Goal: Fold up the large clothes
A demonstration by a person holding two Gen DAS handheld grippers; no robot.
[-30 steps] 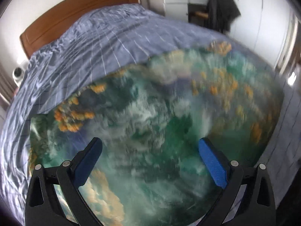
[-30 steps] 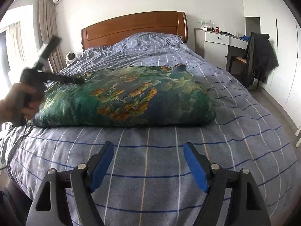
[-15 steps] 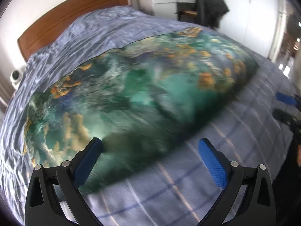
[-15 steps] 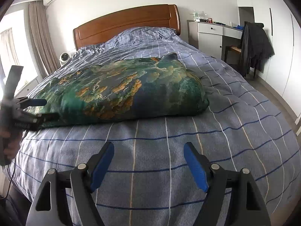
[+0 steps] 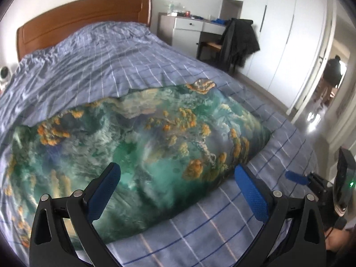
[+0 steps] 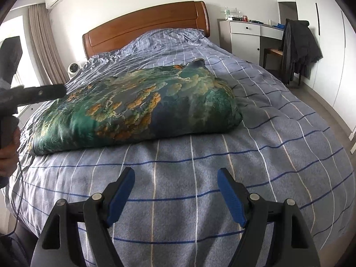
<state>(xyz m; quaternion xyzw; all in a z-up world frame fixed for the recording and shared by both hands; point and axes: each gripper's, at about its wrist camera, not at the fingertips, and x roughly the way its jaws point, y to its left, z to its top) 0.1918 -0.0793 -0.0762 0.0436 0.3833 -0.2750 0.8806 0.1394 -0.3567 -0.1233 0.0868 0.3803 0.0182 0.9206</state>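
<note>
Folded green-and-orange landscape-print padded garment (image 6: 135,106) lies flat mid-bed on blue-grey checked duvet (image 6: 222,166), wooden headboard (image 6: 144,29) beyond. Left gripper (image 5: 175,184) hovers above its near edge, jaws spread, nothing between them. Right gripper (image 6: 175,191) over bare duvet, clear of the garment, jaws spread, empty.

Bare checked duvet (image 6: 200,178) lies open (near side); folded green garment (image 6: 138,106) blocks beyond.
</note>
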